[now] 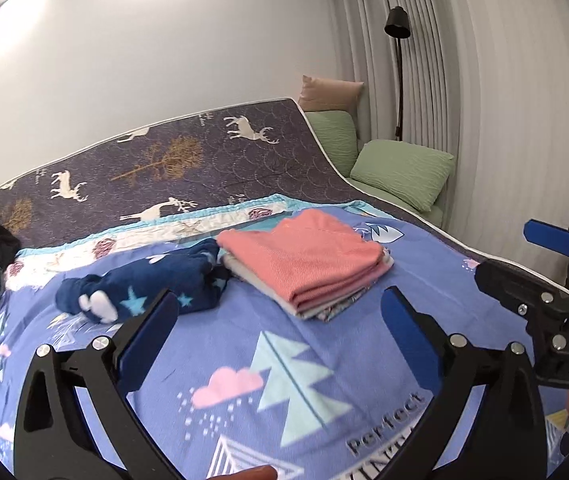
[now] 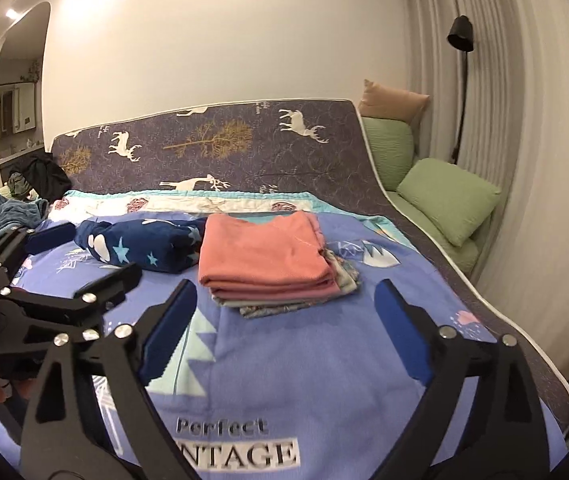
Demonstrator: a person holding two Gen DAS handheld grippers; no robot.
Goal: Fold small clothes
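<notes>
I have both grippers hovering over the bed [image 2: 484, 312], and neither holds anything: the left gripper [image 1: 280, 320] stands wide with only the purple blanket [image 1: 324, 360] showing between its blue pads, and the right gripper [image 2: 286, 312] is spread just as wide over the same cloth. The folded pink garment [image 2: 262, 258] lies flat on top of a small stack of folded clothes [image 2: 284, 306], near the middle of the blanket and ahead of both grippers, apart from their tips. Just left of the stack, touching its side, sits a navy fleece garment with stars [image 2: 144, 248] (bunched rather than neatly squared). A heap of dark clothes [image 2: 40, 176] lies at the far left edge of the bed. Green pillows [image 2: 448, 200] and a black floor lamp [image 2: 460, 36] stand on the right by the curtain.
</notes>
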